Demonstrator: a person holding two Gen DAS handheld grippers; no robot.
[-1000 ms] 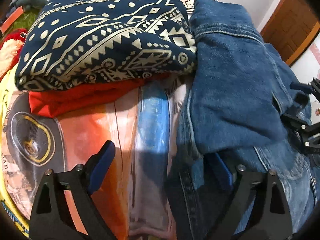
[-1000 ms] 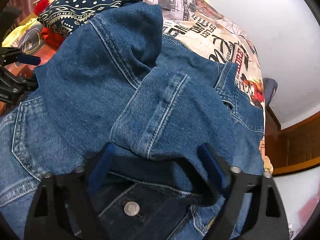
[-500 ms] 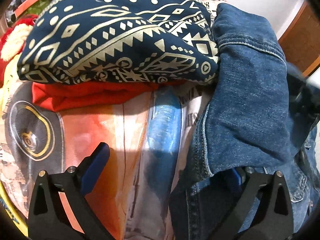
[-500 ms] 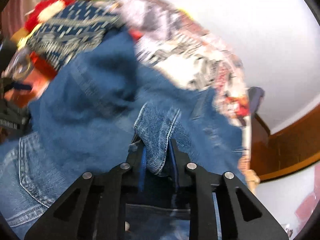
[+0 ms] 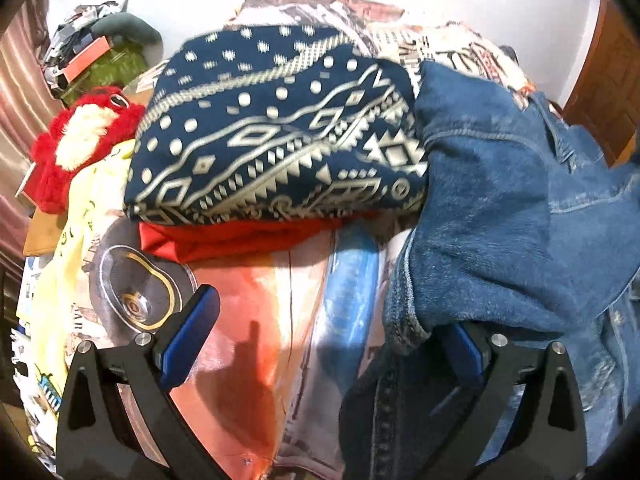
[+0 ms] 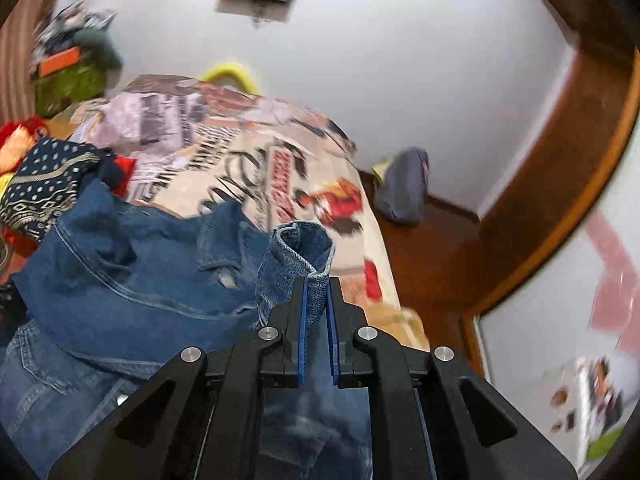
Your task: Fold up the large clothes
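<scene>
Jacket (image 6: 132,280) heaped on bed's (image 6: 248,160) near edge, beside folded stack (image 5: 280,132); right gripper (image 6: 317,300) clamped on denim cuff, raised, likely to swing sleeve over body; left gripper (image 5: 332,340) spread wide, nothing pinched, one finger under hem.

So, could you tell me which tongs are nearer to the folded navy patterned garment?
Left. The left tongs stand open over the bedspread just below the navy patterned garment; the right tongs grip the denim jacket, farther off.

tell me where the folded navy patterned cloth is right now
In the left wrist view the navy patterned cloth lies upper centre on a red garment, with the denim jacket against its right edge.
</scene>
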